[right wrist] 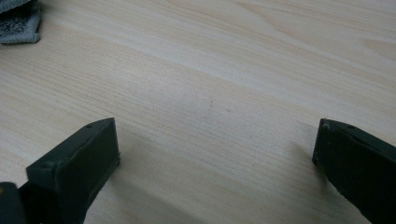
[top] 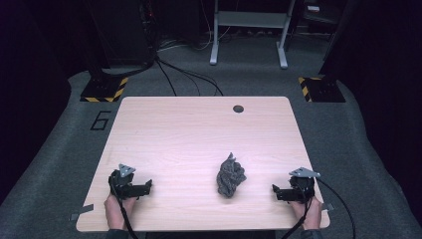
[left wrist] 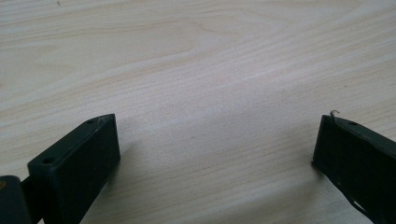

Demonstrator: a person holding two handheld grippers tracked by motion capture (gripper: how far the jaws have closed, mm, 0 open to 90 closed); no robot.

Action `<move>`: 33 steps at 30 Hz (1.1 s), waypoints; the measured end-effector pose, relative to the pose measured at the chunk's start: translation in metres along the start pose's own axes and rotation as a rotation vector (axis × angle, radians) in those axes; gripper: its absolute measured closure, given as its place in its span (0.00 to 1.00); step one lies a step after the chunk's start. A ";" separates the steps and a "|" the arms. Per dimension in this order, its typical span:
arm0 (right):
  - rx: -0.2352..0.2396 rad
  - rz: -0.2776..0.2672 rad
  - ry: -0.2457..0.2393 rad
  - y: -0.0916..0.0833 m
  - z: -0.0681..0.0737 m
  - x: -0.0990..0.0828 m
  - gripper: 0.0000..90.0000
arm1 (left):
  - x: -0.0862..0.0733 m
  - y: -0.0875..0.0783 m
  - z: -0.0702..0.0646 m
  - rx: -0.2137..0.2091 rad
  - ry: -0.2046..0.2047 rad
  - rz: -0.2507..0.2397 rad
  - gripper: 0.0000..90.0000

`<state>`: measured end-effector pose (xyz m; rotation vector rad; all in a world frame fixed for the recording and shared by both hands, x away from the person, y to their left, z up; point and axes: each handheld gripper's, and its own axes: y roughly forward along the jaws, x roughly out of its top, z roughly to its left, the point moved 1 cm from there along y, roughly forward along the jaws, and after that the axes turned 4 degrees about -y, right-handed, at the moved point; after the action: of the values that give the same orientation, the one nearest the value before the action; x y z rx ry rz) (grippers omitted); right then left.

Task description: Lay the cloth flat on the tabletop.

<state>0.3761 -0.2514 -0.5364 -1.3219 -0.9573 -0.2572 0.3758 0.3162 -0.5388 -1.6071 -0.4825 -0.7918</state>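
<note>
A crumpled dark grey cloth (top: 230,176) lies bunched on the light wooden table (top: 199,129), right of centre toward the front. My left gripper (top: 143,188) rests near the front left of the table, jaws wide open over bare wood (left wrist: 215,135). My right gripper (top: 278,192) sits near the front right edge, also open, pointing toward the cloth from its right. A corner of the grey cloth (right wrist: 18,21) shows at the top left of the right gripper view. Nothing lies between either pair of jaws.
A round cable hole (top: 238,108) sits near the table's far edge. Beyond the table are grey carpet, black cables (top: 189,74), a white desk frame (top: 249,30) and yellow-black striped stand bases (top: 104,89). A person's hands (top: 117,206) hold both grippers at the front edge.
</note>
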 end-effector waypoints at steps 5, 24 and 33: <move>-0.001 -0.002 0.005 0.000 0.000 0.000 0.00 | 0.000 0.000 0.000 0.000 -0.001 0.000 0.00; 0.010 0.016 -0.001 0.000 0.004 0.003 0.00 | 0.000 0.000 0.000 0.001 0.000 -0.002 0.01; 0.084 -0.046 -0.008 -0.018 0.019 0.013 0.00 | 0.000 0.000 -0.001 -0.003 0.005 -0.002 0.01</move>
<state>0.3640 -0.2348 -0.5158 -1.2261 -0.9953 -0.2443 0.3751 0.3154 -0.5386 -1.6074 -0.4789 -0.7984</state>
